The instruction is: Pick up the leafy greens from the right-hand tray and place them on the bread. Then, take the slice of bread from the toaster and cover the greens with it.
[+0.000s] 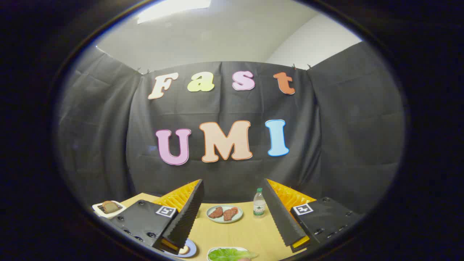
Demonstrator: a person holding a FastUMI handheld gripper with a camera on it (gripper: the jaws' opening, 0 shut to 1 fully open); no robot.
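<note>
My gripper (pixel 232 188) is open, held above the wooden table (pixel 250 232) with nothing between its fingers. The leafy greens (pixel 229 253) lie on a white tray (pixel 211 251) close below, between the two fingers. A blue plate (pixel 189 249) with a slice of bread (pixel 183 249) peeks out under the left finger. A white toaster (pixel 105 210) with a brown bread slice (pixel 110 206) sticking out of it stands at the table's far left, beyond the left finger.
A pale plate (pixel 224 214) with two pieces of meat sits mid-table beyond the fingers. A small water bottle (pixel 259 203) stands just right of it, near the back edge. Black cloth walls close off the booth behind.
</note>
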